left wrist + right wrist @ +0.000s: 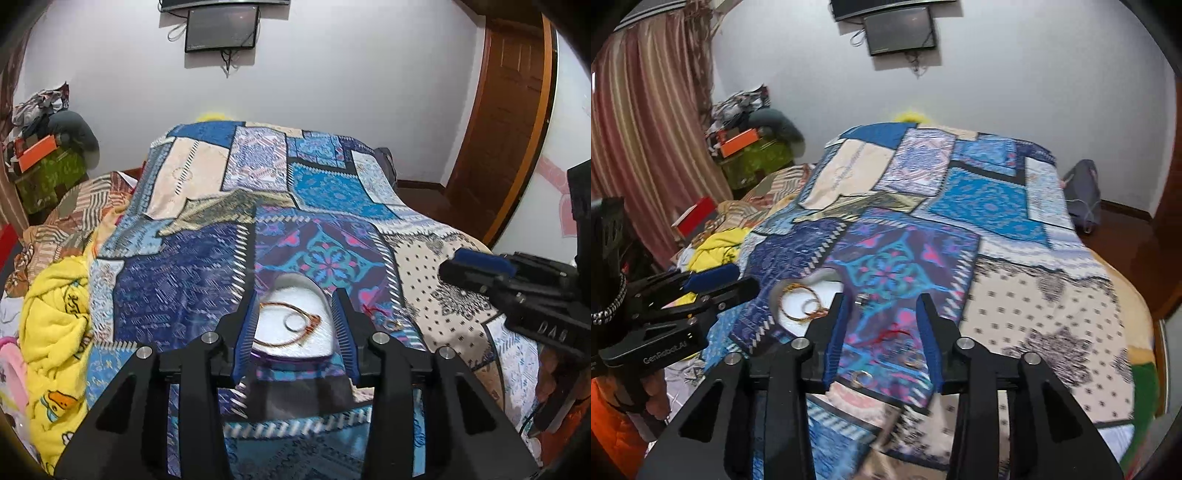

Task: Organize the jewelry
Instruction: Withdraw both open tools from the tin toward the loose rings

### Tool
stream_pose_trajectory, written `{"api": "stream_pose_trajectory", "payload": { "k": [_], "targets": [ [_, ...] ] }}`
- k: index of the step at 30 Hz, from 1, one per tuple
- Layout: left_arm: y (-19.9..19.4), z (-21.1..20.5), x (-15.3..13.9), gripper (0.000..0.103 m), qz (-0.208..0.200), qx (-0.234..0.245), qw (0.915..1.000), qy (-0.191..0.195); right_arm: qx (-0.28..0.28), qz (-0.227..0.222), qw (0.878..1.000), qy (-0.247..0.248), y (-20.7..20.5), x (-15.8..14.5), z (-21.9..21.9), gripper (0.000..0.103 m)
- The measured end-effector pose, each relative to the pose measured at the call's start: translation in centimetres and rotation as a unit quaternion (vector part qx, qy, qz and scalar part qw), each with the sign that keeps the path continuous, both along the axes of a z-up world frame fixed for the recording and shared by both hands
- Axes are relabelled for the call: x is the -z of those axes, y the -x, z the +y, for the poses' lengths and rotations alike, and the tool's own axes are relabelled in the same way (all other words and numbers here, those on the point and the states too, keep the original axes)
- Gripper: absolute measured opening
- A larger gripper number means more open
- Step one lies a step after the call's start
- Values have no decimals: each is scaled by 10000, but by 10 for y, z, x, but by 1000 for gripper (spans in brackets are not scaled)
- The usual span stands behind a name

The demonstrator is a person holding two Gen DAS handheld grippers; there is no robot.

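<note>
Bangles (291, 326) partly behind left tongs (295, 325).

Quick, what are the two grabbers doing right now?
Left gripper: open, holding nothing, over the white heart-shaped tray.
Right gripper: open, holding nothing.

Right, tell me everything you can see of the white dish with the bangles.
The white dish is shallow and rounded, glossy like ceramic or plastic, and its near edge sits on a purple rim or base. It rests flat on the patchwork bedspread. Inside lie thin gold bangles, overlapping, one large and at least one smaller. The left gripper frames it with open fingers, contact unclear. In the right wrist view the dish sits left of the right gripper.
</note>
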State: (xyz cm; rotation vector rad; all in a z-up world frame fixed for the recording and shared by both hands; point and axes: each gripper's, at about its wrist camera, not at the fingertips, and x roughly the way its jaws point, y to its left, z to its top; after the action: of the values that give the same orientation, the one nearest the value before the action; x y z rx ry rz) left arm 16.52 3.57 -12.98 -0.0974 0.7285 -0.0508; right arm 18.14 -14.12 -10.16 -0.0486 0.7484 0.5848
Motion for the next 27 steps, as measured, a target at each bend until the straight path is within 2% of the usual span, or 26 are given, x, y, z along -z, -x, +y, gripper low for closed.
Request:
{"api": "stream_pose_trajectory", "payload": {
  "k": [7,15,22,27],
  "targets": [
    [2,-26,18,40,332,218,9992,101,373,140,9992,106,-1,10,-39,37],
    [-7,-57,48,40,805,514,9953,139,483,449,9976,220,-5,34,-68,37],
    [-17,-73,76,40,1195,754,9896,269,352,752,9964,182,-9,56,-70,37],
    [-22,-80,90,40,1319,859,9873,230,122,904,9957,147,-12,68,-58,37]
  ]
}}
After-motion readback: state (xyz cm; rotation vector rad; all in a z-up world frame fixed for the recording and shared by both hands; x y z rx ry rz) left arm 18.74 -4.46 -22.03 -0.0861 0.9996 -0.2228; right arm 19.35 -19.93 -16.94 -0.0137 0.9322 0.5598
